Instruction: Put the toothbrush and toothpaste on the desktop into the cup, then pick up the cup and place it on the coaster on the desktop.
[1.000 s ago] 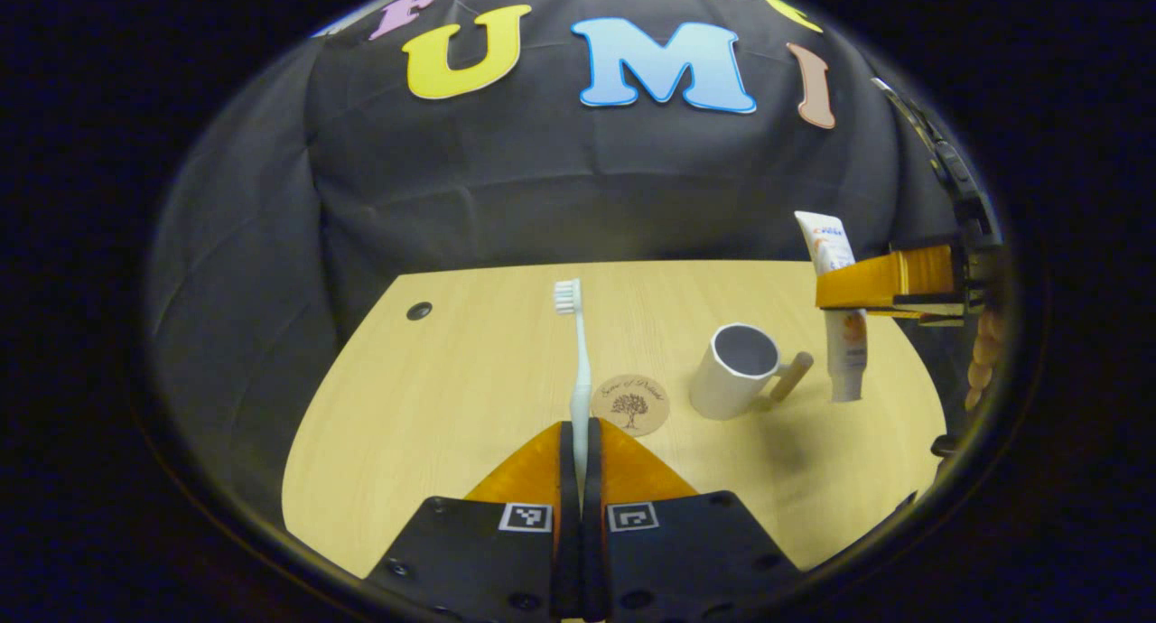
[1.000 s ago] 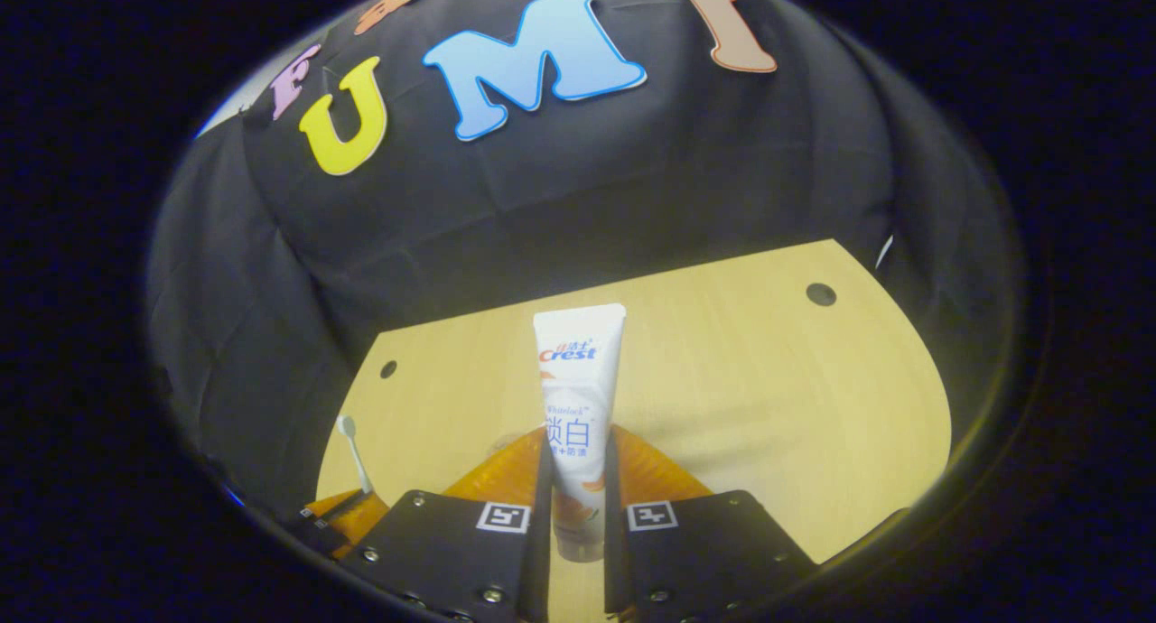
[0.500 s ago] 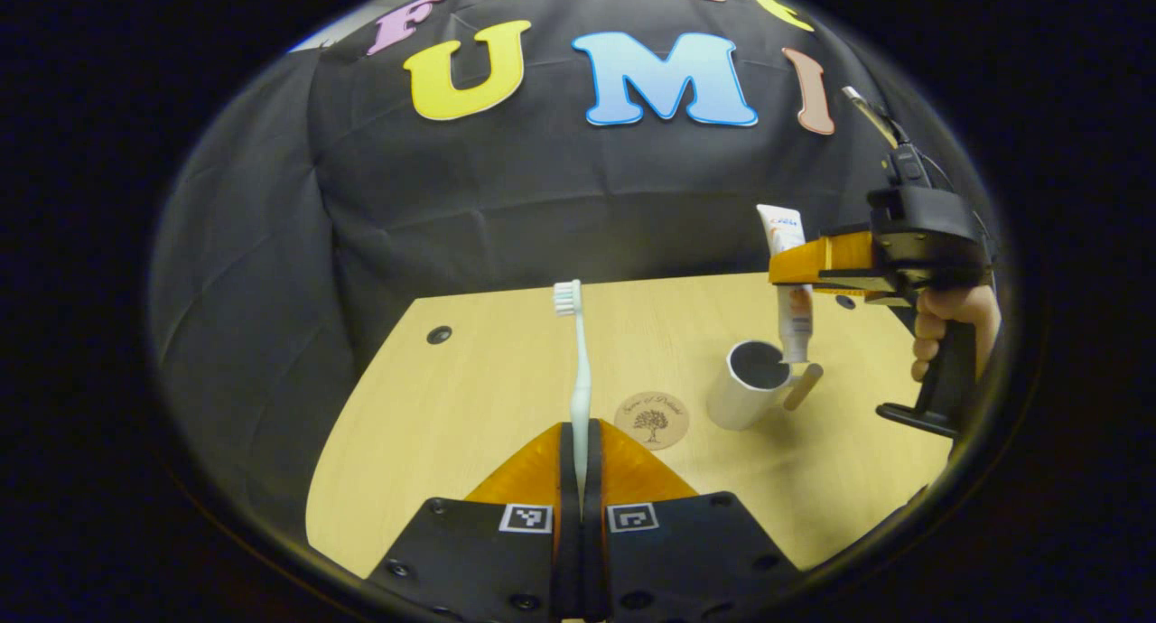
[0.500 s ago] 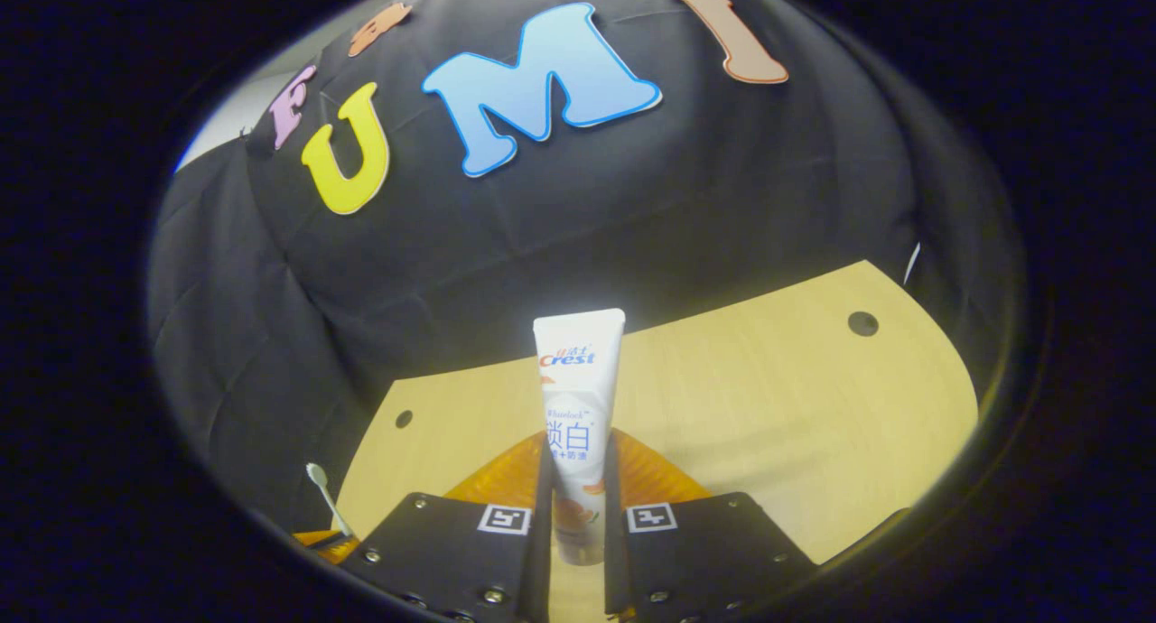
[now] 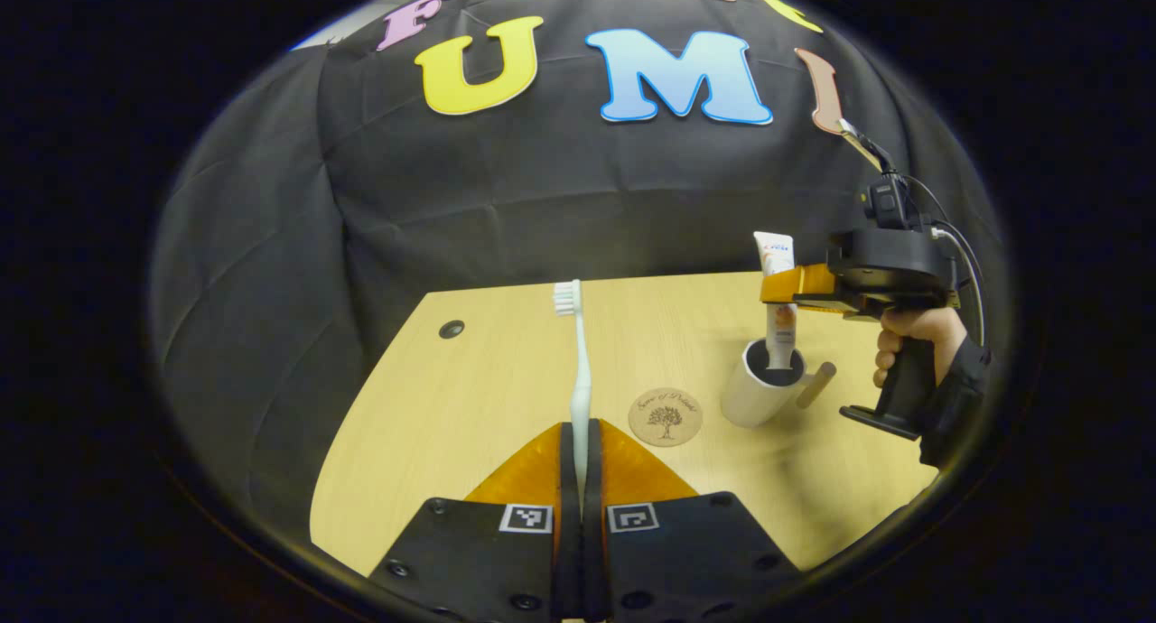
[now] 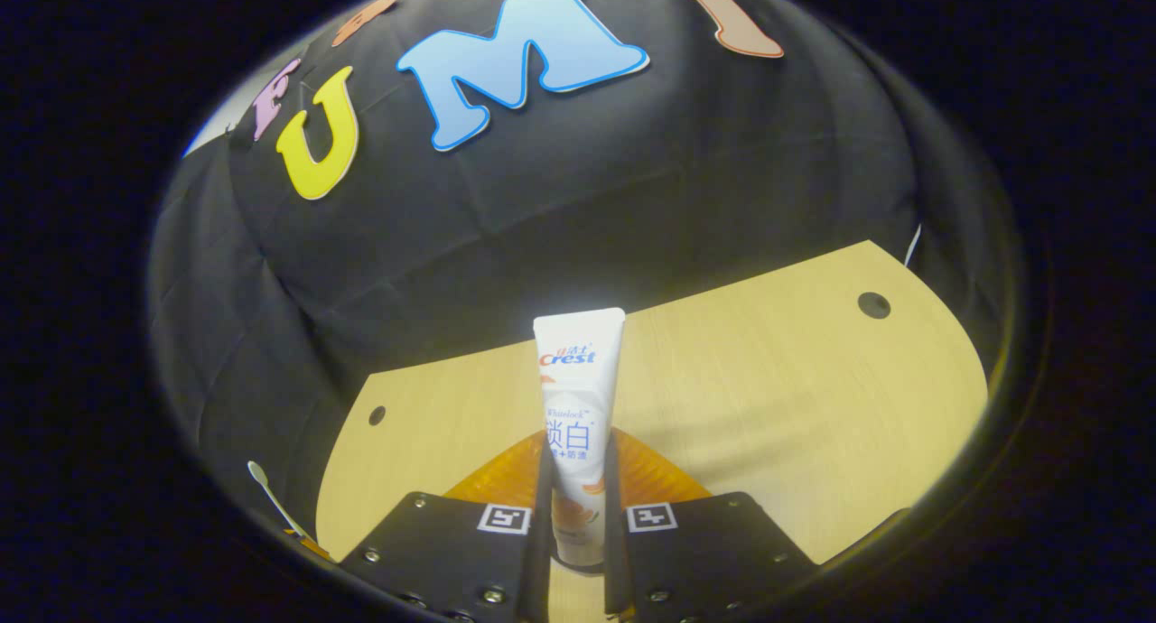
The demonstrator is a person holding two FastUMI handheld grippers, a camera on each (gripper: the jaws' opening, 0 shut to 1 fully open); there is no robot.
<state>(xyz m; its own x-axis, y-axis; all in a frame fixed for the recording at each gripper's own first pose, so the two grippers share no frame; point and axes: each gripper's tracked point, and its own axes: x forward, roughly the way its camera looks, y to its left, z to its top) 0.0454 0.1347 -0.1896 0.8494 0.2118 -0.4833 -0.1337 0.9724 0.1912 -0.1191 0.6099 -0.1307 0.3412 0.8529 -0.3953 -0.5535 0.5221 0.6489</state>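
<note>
My left gripper (image 5: 579,442) is shut on a white toothbrush (image 5: 577,361) that stands upright, bristles on top, above the wooden desktop (image 5: 470,397). To the right in the left gripper view, a white cup (image 5: 761,395) with a wooden handle stands beside a round cork coaster (image 5: 666,416). The right gripper (image 5: 784,285), held by a hand (image 5: 912,330), keeps the toothpaste tube (image 5: 778,307) upright with its lower end inside the cup's mouth. In the right gripper view, that gripper (image 6: 576,465) is shut on the toothpaste tube (image 6: 576,397), and the toothbrush (image 6: 271,497) shows at far left.
Round cable holes mark the desktop's far corners (image 5: 451,329) (image 6: 873,304). The black cloth wall (image 5: 560,199) hangs right behind the desk's far edge. A cable (image 5: 957,244) runs from the right gripper's body.
The right gripper has carried the toothpaste leftward over the cup and lowered it, so the tube's lower end now sits in the cup's mouth. My left gripper has kept hold of the toothbrush.
</note>
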